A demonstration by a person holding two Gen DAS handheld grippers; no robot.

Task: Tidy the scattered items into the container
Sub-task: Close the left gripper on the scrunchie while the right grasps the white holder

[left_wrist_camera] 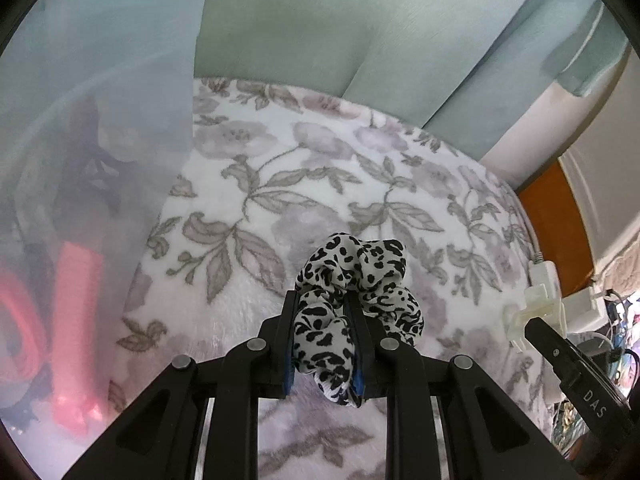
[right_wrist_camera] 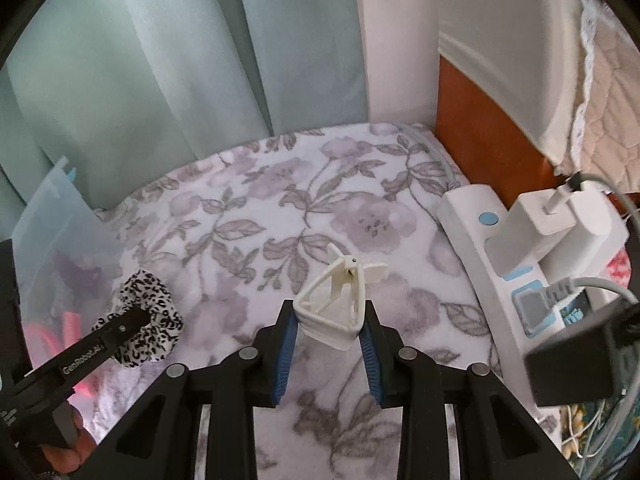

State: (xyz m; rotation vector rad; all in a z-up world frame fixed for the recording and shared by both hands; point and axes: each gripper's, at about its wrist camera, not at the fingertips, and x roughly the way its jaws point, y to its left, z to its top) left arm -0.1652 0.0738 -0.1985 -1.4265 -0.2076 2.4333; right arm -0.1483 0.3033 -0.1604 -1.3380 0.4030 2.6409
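A white fleece blanket printed with grey flowers and leaves covers the surface, backed by pale green curtains, with a white power strip along its right edge. The left tongs grip a leopard-print scrunchie just beside the translucent container at the left. The right tongs clasp a cream claw hair clip mid-blanket.

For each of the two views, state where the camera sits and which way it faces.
Left wrist: rides the left gripper, angled down at the floral blanket; own fingers clamp the leopard scrunchie.
Right wrist: rides the right gripper, angled down; fingers hold the white claw clip.
Shared: scrunchie, clip, blanket, translucent container, each other's gripper.
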